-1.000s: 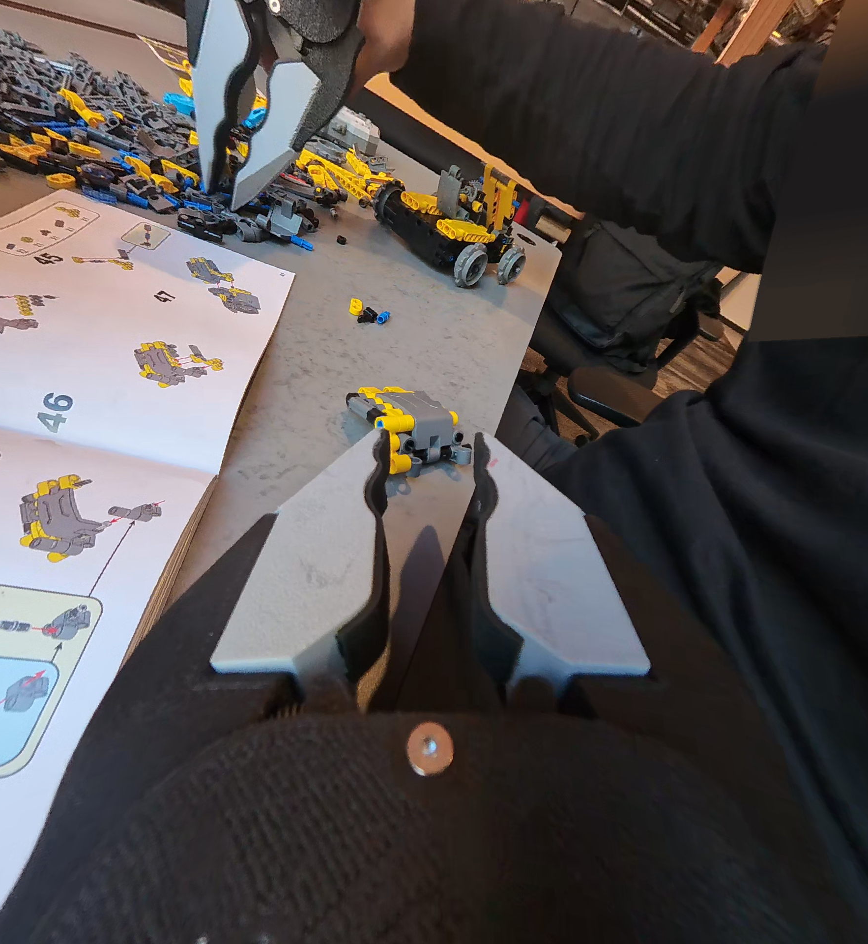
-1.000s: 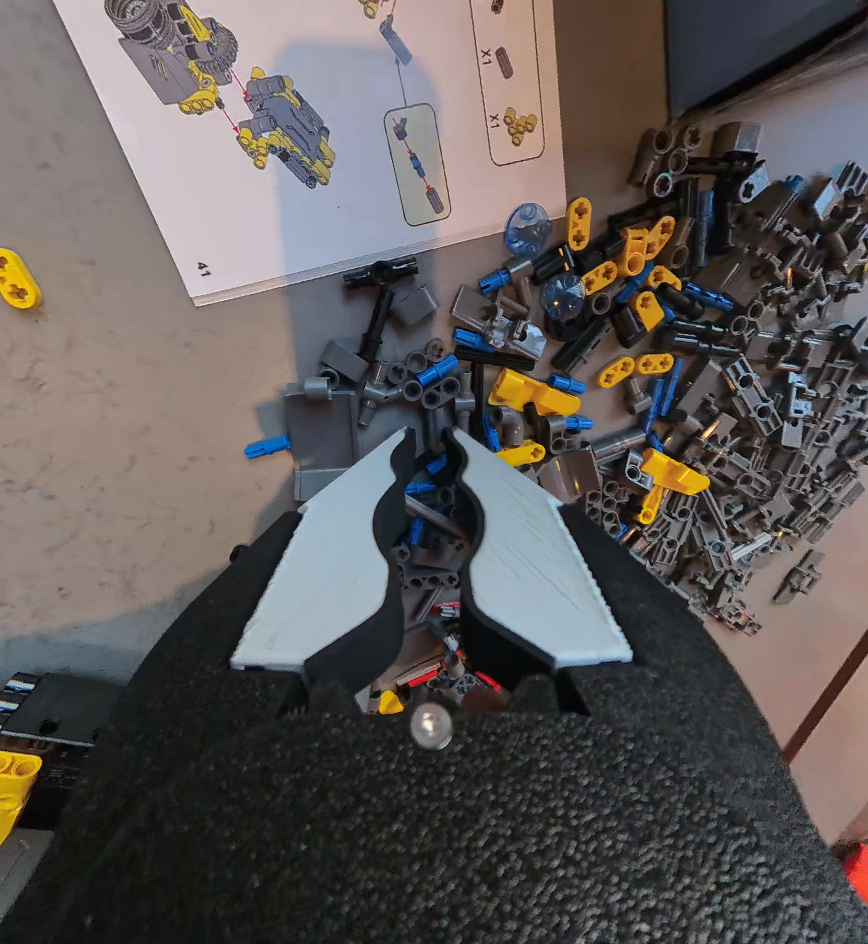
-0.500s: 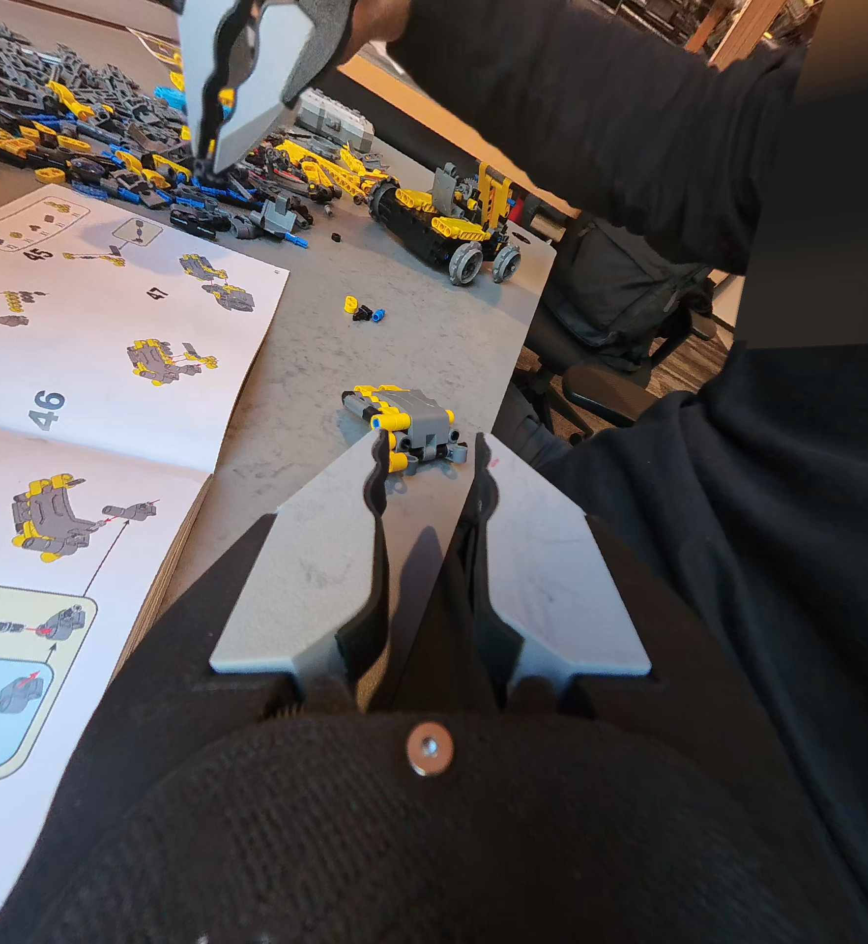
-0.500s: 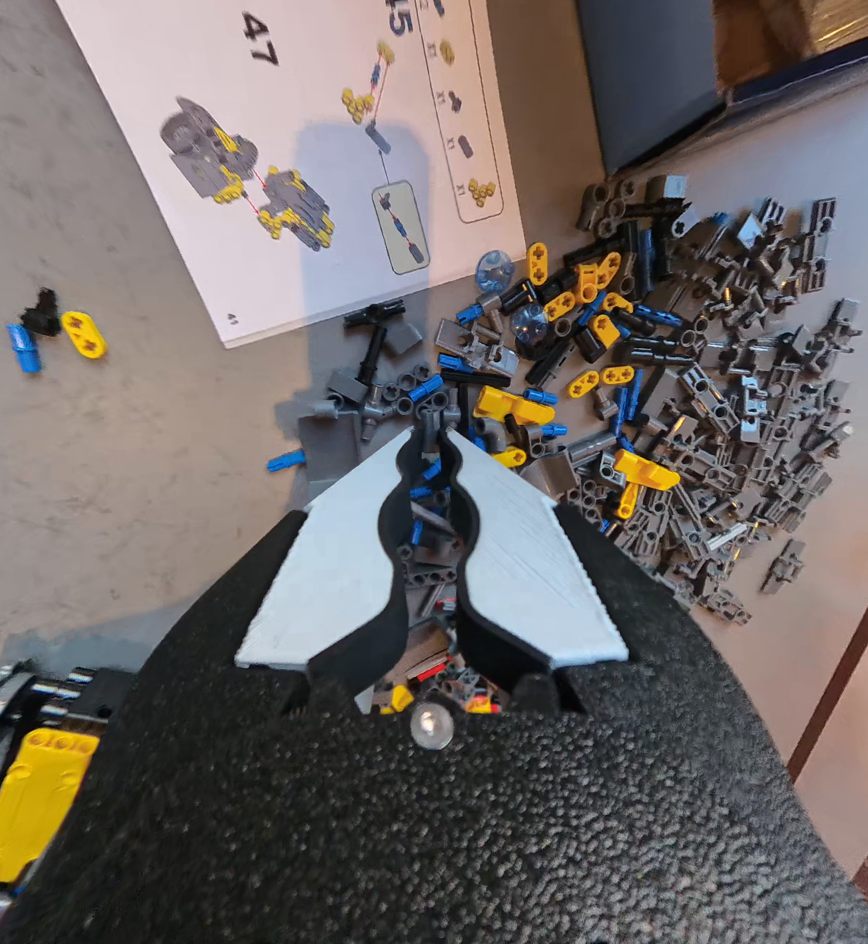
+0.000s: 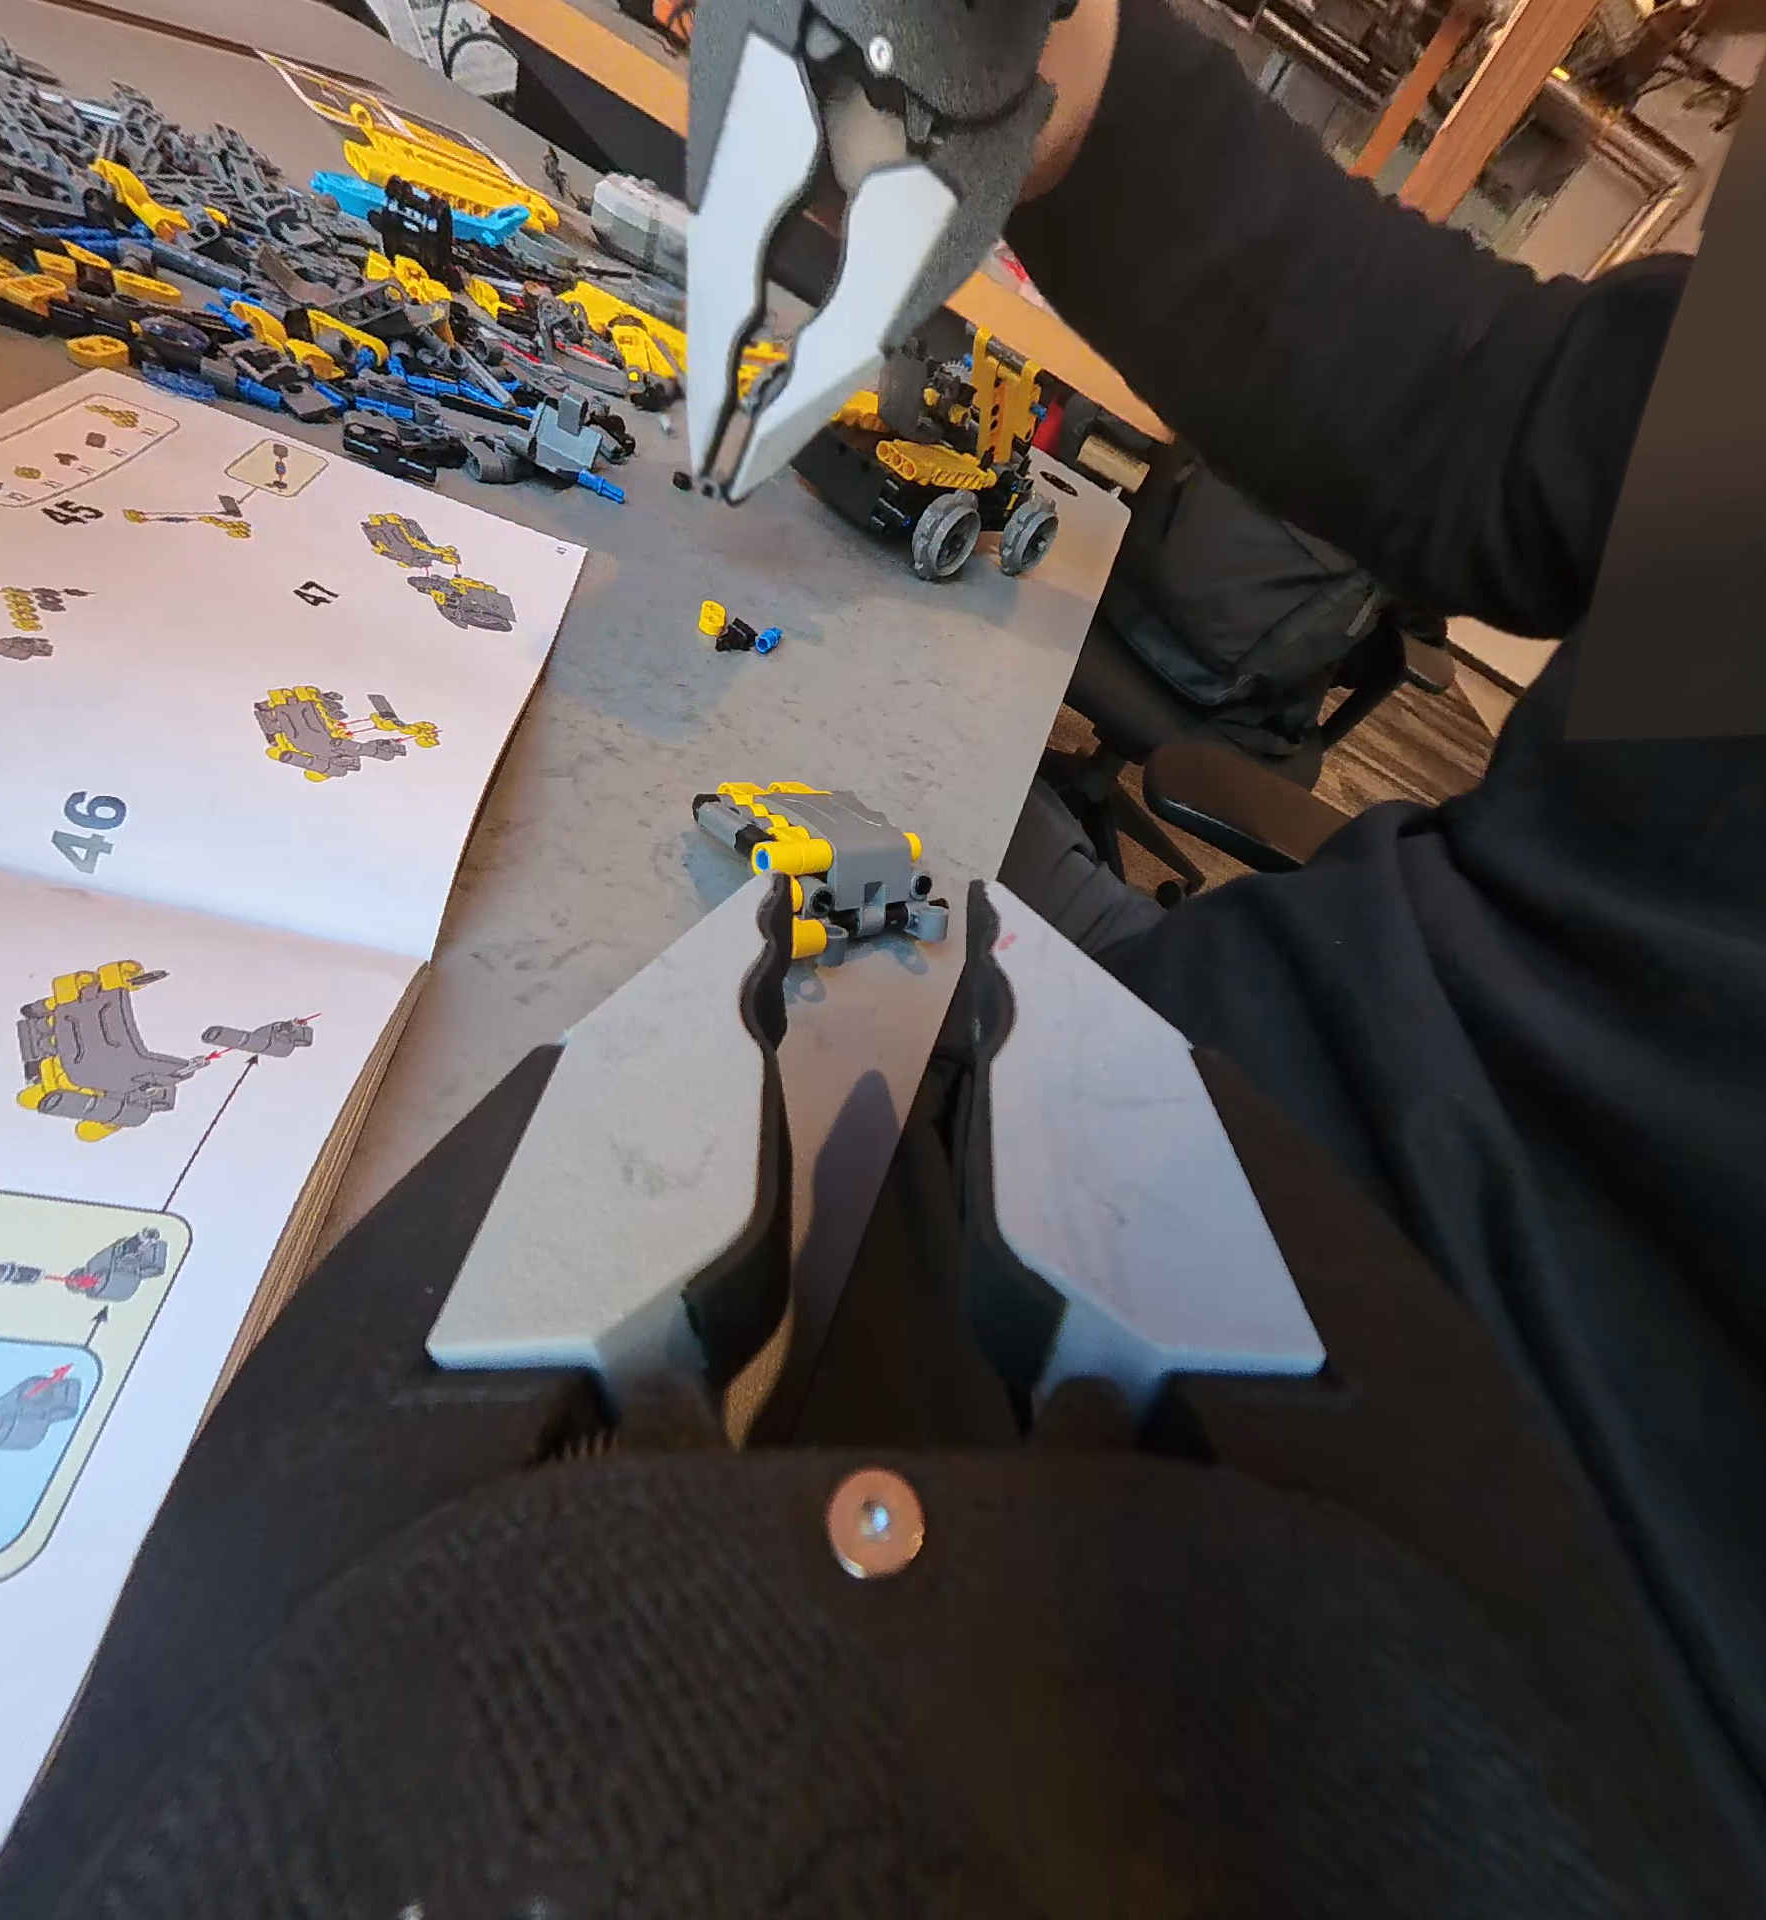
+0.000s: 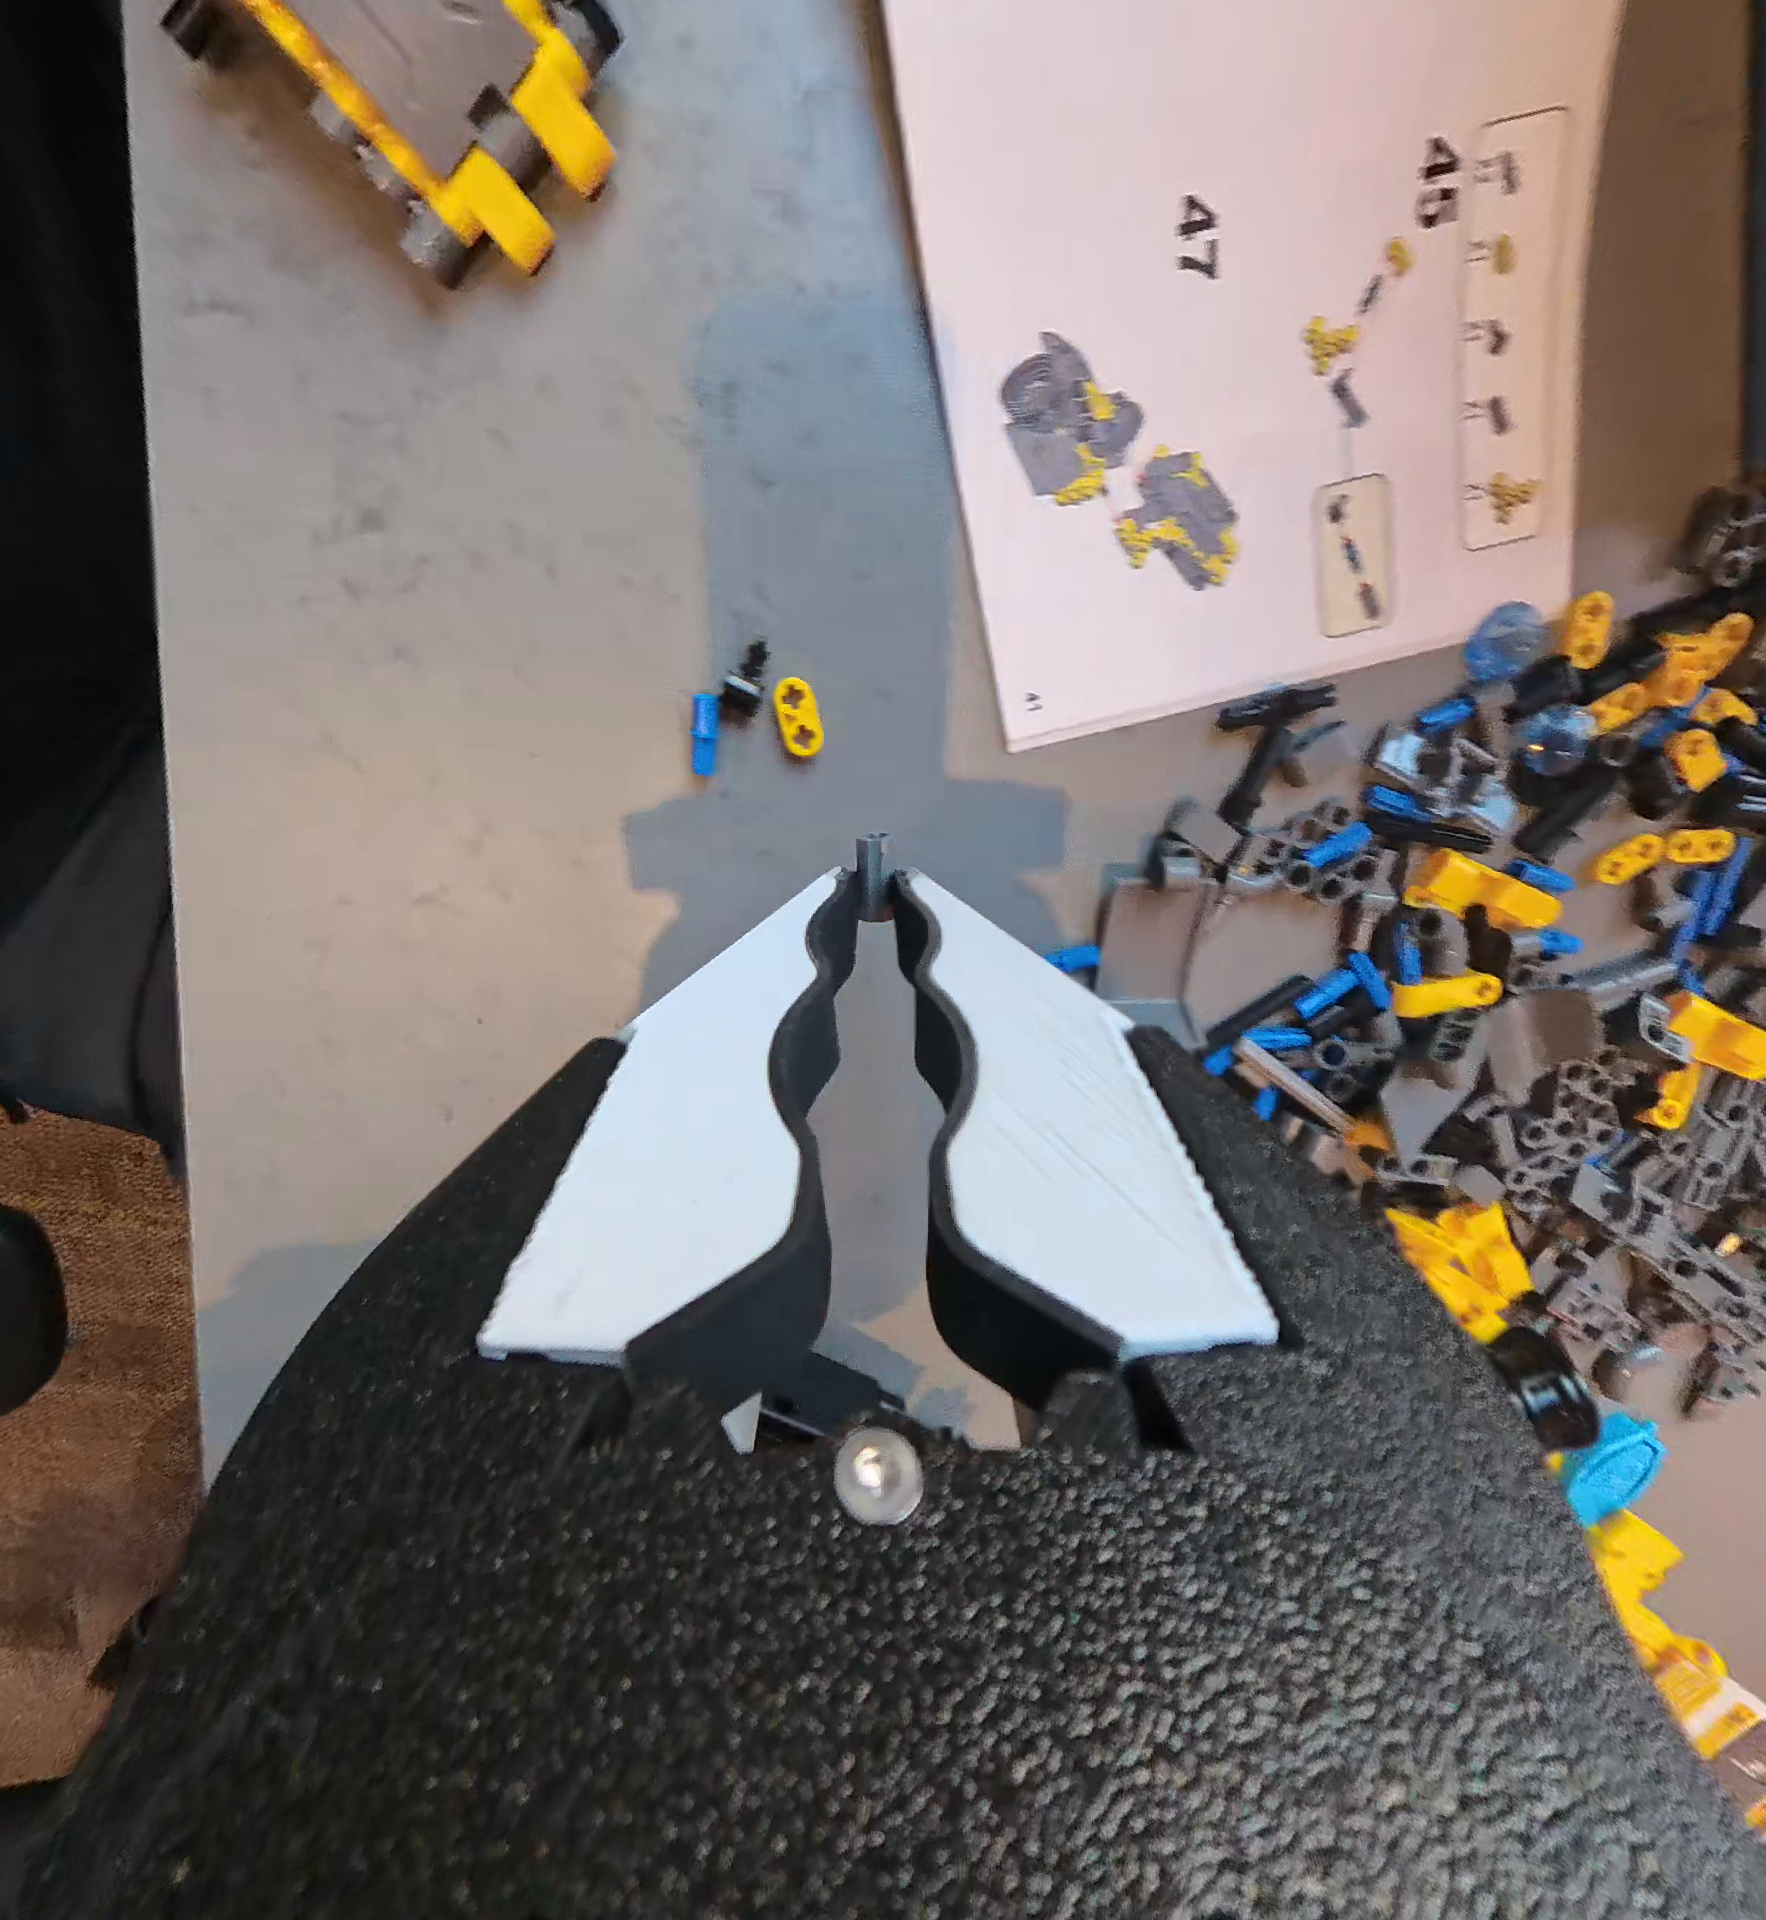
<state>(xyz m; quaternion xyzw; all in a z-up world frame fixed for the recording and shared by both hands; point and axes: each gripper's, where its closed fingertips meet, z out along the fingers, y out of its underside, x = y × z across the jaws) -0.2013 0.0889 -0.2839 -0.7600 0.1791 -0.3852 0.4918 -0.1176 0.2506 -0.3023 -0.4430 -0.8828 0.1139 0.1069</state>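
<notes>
My right gripper [image 6: 871,896] is shut on a small grey pin [image 6: 873,864] that sticks out past its tips. It hangs over bare table, just short of three small loose parts: a blue pin [image 6: 704,729], a black piece [image 6: 744,681] and a yellow two-hole link [image 6: 799,717]. It also shows in the left wrist view [image 5: 728,483], pointing down. My left gripper [image 5: 868,920] is open and empty, low at the table's near edge. A small yellow and grey brick assembly [image 5: 822,857] lies right at its fingertips.
An open instruction booklet [image 5: 183,727] covers the left of the grey table [image 5: 858,707]. A big pile of grey, blue and yellow parts [image 6: 1585,935] lies beyond it. A wheeled yellow and black model [image 5: 946,468] stands by the far edge. A person's dark sleeve [image 5: 1326,343] reaches across. My hands' fingertips stand some 20 centimeters from each other. My left tips are about 15 centimeters from the black piece [image 6: 744,681], my right tips only 5 centimeters. Look for it in the left wrist view [image 5: 737,641] too.
My right gripper closed on a grey pin in the pile, lifted out and moved across to the bare table near the three small parts. My left gripper has stayed put.
</notes>
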